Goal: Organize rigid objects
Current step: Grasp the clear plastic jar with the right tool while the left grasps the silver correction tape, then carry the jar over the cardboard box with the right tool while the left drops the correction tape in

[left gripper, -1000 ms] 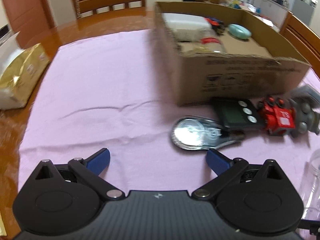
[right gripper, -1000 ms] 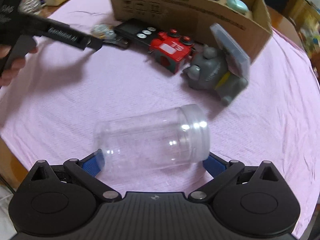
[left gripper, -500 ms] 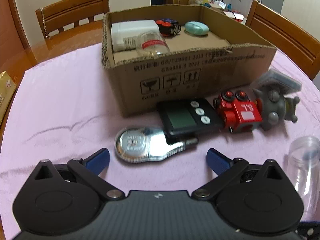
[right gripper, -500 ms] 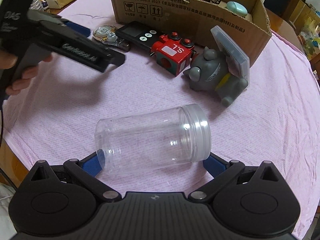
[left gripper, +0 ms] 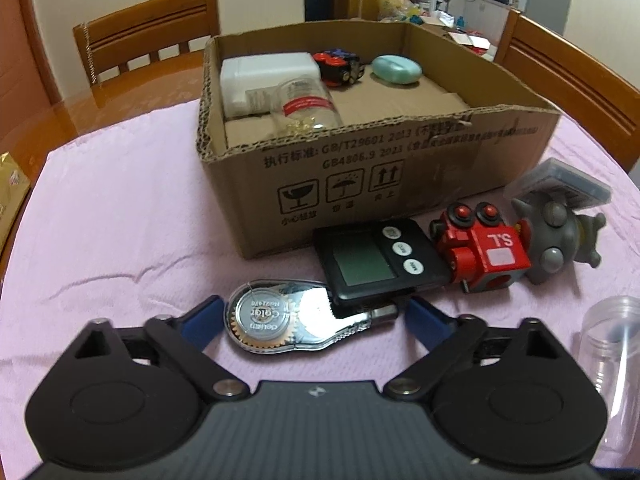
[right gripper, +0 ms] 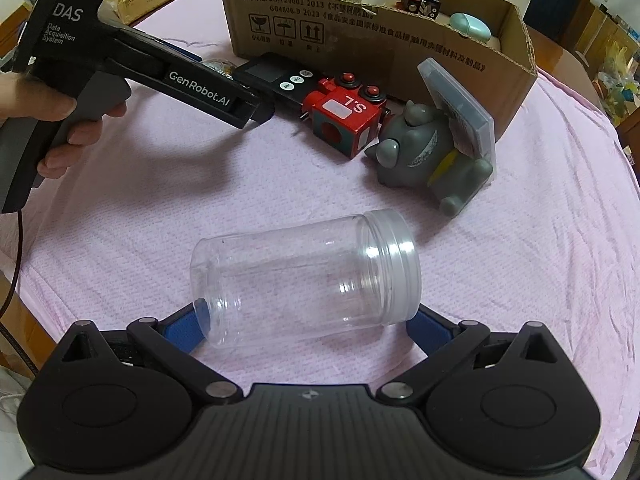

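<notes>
My left gripper [left gripper: 316,318] is open, its blue fingers on either side of a clear correction-tape dispenser [left gripper: 296,320] lying on the pink cloth. A black timer [left gripper: 376,260] rests partly on the dispenser. Beside it are a red toy block [left gripper: 486,250] and a grey toy figure [left gripper: 556,240]. My right gripper [right gripper: 308,326] is open around a clear plastic jar [right gripper: 304,280] lying on its side. The left gripper's body [right gripper: 192,84] shows in the right wrist view, over the dispenser.
An open cardboard box [left gripper: 400,168] behind the row holds a white container [left gripper: 260,76], a small jar [left gripper: 304,108], a toy car [left gripper: 338,66] and a teal case [left gripper: 396,70]. A clear flat case [right gripper: 456,108] leans on the grey toy. Wooden chairs [left gripper: 148,32] stand behind the table.
My left gripper has swung right and moved forward, so the correction-tape dispenser now lies between its fingers. My right gripper has crept closer around the jar.
</notes>
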